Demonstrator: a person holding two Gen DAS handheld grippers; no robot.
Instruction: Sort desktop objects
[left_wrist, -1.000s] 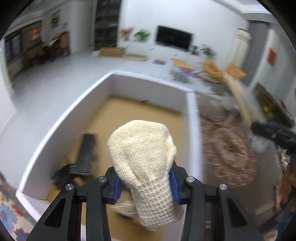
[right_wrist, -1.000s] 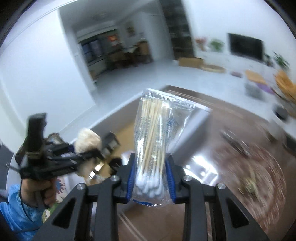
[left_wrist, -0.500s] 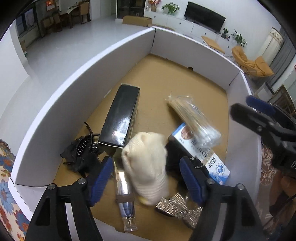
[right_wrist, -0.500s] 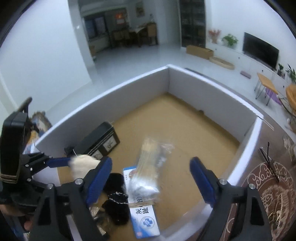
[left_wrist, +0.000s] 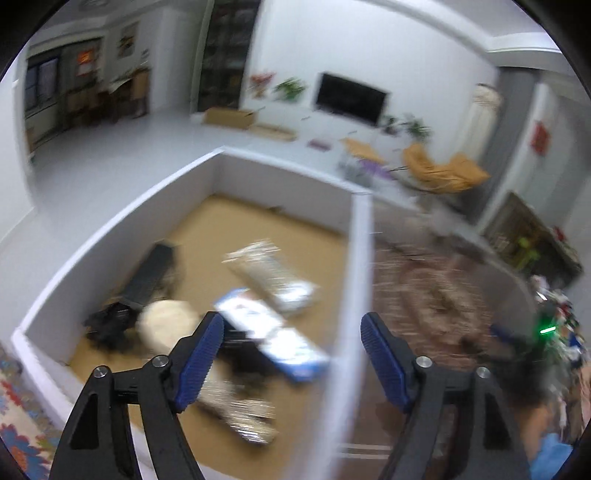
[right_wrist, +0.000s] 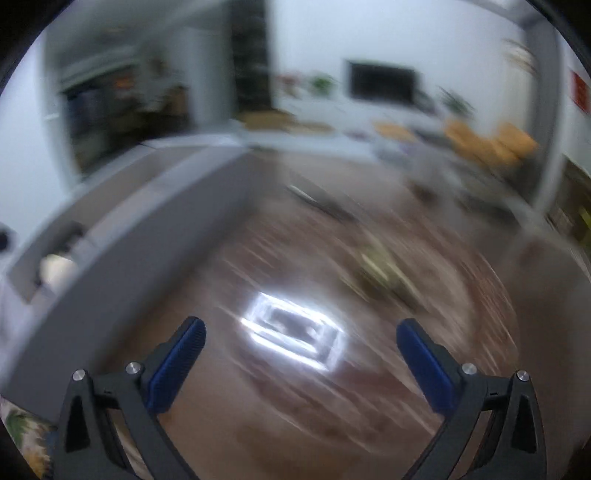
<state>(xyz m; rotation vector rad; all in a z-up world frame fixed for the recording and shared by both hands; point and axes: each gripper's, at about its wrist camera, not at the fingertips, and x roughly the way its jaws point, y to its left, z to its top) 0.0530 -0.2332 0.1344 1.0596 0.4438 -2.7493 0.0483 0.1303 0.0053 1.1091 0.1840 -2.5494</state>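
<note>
The white-walled box (left_wrist: 360, 258) is seen from the left wrist view as the largest thing, with its brown cardboard floor and its right wall running down between the two blue pads of the left tool (left_wrist: 291, 341). In the right wrist view the same box appears only as a blurred grey wall at the left, and the patterned brown table (right_wrist: 332, 387) with a bright reflected light patch is spread beneath the right tool (right_wrist: 301, 345). Inside the box, near its left wall, a long black case (left_wrist: 149, 275) is laid, with a dark tangle of cable at its near end. Toward the box's right wall, a clear bag of cotton swabs (left_wrist: 271, 275) is laid diagonally, well ahead of the left tool. Just nearer than the bag, a blue and white packet (left_wrist: 266, 328) is laid, its near end beside the left pad of the left tool. A cream knitted mitten (left_wrist: 166, 325) is rested just beyond and to the left of that pad, against the black case's near end. A silvery glittery item (left_wrist: 240, 417) is laid by the box's near wall, below the left tool. Both tools are held wide apart with nothing between the pads.
</note>
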